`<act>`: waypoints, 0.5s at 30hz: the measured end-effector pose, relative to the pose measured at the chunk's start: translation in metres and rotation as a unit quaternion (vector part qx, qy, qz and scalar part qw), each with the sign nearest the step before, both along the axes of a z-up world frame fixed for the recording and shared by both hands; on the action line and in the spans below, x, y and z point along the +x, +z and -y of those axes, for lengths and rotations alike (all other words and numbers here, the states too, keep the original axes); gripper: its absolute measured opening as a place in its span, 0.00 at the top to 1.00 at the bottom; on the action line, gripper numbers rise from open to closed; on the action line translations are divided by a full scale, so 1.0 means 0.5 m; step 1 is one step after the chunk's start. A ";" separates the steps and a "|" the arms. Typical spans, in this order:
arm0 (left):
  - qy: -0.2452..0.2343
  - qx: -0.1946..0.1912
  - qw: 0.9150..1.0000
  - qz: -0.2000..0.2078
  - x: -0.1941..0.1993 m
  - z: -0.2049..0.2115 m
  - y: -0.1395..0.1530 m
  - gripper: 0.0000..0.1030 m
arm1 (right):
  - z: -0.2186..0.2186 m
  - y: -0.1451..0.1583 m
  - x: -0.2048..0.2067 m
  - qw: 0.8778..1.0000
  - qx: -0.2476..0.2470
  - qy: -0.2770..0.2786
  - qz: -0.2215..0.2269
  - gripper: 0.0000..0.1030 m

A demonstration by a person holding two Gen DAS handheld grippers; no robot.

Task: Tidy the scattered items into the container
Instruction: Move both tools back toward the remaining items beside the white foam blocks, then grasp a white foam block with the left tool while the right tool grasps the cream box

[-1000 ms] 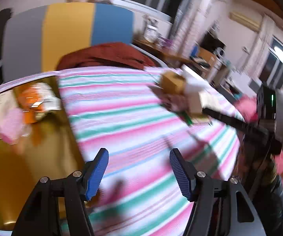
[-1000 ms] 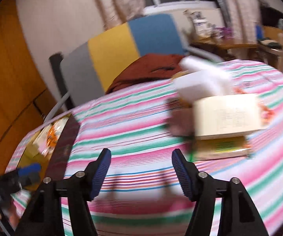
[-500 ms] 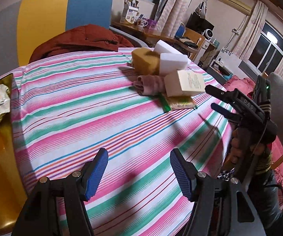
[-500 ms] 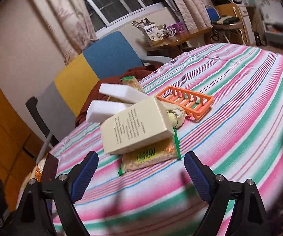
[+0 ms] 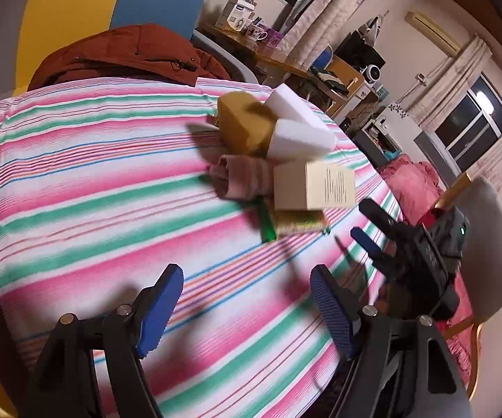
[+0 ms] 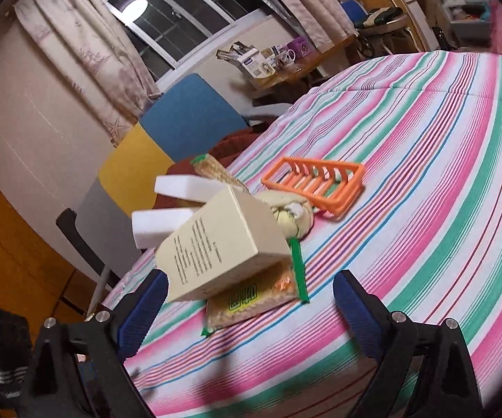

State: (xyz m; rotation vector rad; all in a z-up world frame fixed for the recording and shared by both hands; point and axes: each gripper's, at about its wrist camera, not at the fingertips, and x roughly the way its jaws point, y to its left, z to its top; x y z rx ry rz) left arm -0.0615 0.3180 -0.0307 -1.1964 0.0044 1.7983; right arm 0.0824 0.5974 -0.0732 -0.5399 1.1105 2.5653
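- Widening right tool (image 6: 247, 308) jaws, empty, around cream box (image 6: 216, 244) lying tilted atop snack packet (image 6: 251, 299) on bench (image 6: 425, 174).
- Opening left tool (image 5: 247, 310), empty, well short.
- Likely handling light, stiff; gripping flat sides.

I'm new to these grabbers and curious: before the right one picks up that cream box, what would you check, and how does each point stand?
1. Right gripper empty: ok, jaws opening.
2. Cream box ahead of the jaws: ok.
3. Box resting steadily: not ok, tilted on a snack packet.
4. Left gripper out of the way: ok, jaws opening, empty.
5. Container in view: not ok, only an orange rack shows.
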 end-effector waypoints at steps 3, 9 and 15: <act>-0.006 0.015 1.000 -0.018 -0.007 -0.036 0.029 0.23 | 0.003 0.013 0.001 1.000 0.011 0.003 -0.006 0.06; -0.026 0.025 0.997 -0.068 -0.013 -0.108 0.071 0.17 | -0.010 0.039 0.011 1.000 0.006 0.007 -0.021 0.05; -0.040 0.033 0.993 -0.104 -0.027 -0.177 0.086 0.05 | -0.015 0.045 0.011 1.000 0.007 0.012 -0.027 0.03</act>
